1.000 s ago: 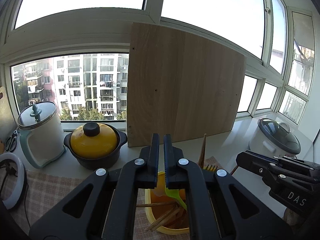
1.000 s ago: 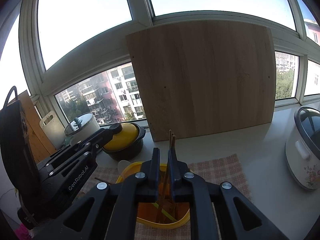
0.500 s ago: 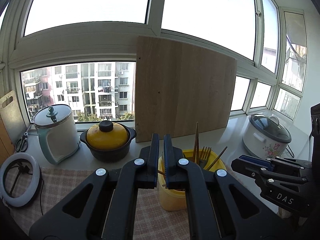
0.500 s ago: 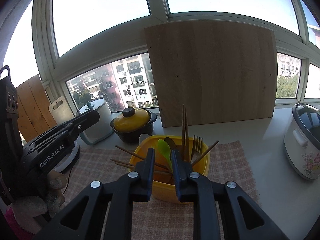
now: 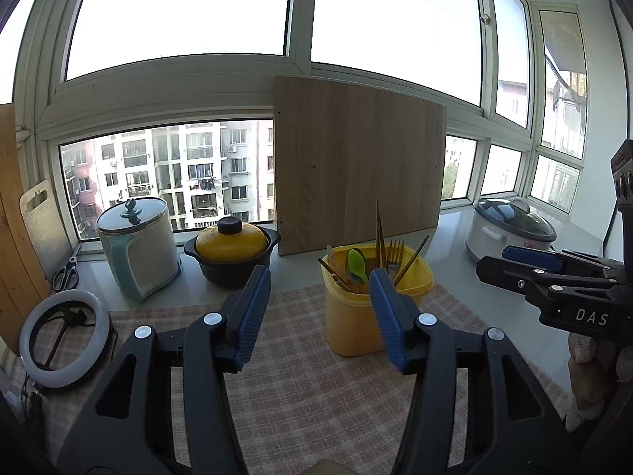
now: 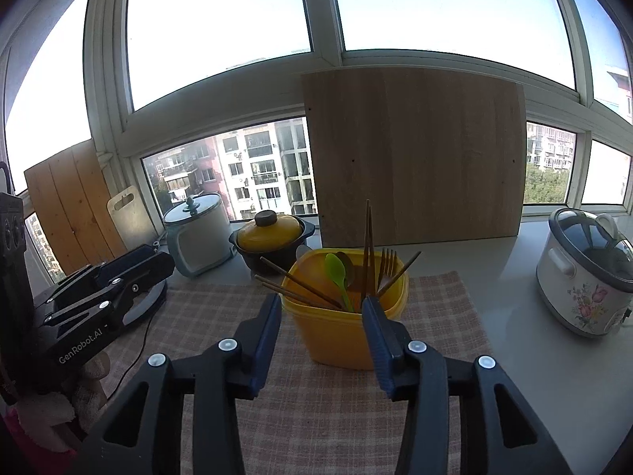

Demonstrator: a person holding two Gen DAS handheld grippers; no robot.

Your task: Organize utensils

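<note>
Inside yellow tub [image 6: 340, 336]: chopsticks [image 6: 368, 245], fork [image 6: 387, 269], spoon [image 6: 336, 271].

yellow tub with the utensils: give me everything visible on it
The yellow tub is an open, lidless container, plastic by its look, with rounded corners and a rolled rim. It stands upright on the checked cloth, in front of the leaning wooden board. Inside stand a green spoon, a brown fork and several brown chopsticks, some fanning out over the rim. Neither tool touches it.
</note>
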